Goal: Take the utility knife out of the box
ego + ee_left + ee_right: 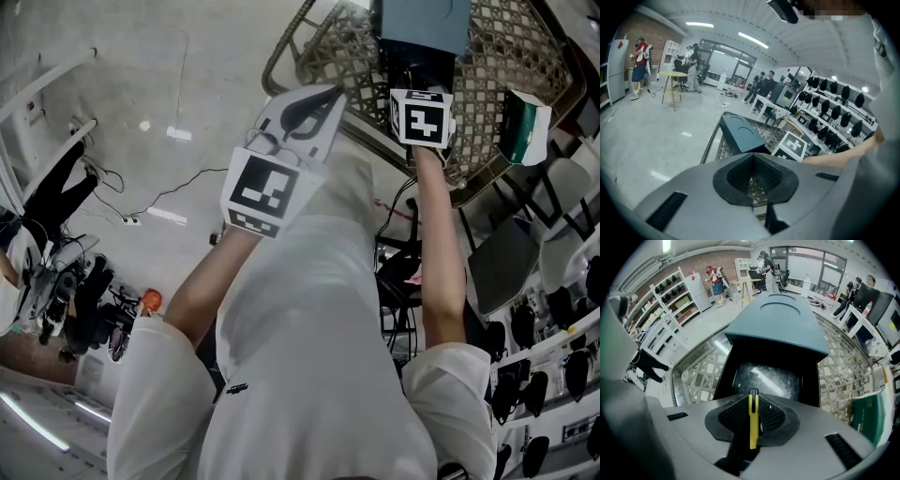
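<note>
The box [787,326] is teal with its lid up and a dark, plastic-lined inside [764,378]; it stands on a woven wicker surface [843,376]. My right gripper [753,401] points steeply down into the box, shut on the slim yellow utility knife [753,423], which stands edge-on between the pads. In the head view only its marker cube [422,114] shows, at the box [417,42]. My left gripper [314,98] hovers at the wicker rim, left of the box [740,133], with its jaws [754,157] together and nothing held.
A green and white carton [520,127] stands on the wicker surface [506,47] right of the box. A metal rim [281,56] runs round the wicker. Racks of black devices [525,375] line the right side. Cables [141,202] lie on the floor at left.
</note>
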{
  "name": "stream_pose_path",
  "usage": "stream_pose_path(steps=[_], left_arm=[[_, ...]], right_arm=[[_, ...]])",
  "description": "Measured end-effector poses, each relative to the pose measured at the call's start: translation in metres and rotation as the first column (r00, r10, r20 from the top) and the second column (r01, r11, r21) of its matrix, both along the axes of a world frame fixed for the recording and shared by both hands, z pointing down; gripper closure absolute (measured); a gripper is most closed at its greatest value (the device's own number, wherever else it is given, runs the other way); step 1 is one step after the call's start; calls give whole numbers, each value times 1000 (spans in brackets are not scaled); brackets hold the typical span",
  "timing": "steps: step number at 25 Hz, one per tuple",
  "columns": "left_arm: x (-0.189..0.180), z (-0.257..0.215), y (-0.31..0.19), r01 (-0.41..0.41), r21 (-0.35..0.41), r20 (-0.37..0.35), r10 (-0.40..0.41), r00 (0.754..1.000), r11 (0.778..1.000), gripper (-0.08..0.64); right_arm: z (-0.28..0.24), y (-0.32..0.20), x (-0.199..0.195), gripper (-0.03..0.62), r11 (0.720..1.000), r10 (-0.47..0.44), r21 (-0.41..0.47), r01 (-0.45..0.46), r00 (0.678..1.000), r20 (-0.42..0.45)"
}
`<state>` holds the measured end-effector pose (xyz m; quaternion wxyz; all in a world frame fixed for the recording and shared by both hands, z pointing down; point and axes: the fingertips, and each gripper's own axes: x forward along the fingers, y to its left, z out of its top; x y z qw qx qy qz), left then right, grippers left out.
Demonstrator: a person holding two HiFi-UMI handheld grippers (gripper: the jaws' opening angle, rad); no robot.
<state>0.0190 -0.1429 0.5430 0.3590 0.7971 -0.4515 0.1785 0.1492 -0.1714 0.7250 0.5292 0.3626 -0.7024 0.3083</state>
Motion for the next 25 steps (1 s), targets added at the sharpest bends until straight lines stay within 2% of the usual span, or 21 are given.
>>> stream_pose_path(steps=[11,18,25], left_arm=[[-4,-19,4,-26,35,-4,26,1000,999,558],[-10,-40,12,-52,71,1,52,999,996,558],[-23,-72,32,-79,108,0,79,997,991,560]], right_arm=[[-34,1,5,537,997,62,46,-64,997,43],[-80,4,3,537,986,114,114,-123,990,85],[-142,20,-5,537,962,170,194,-194,976,133]])
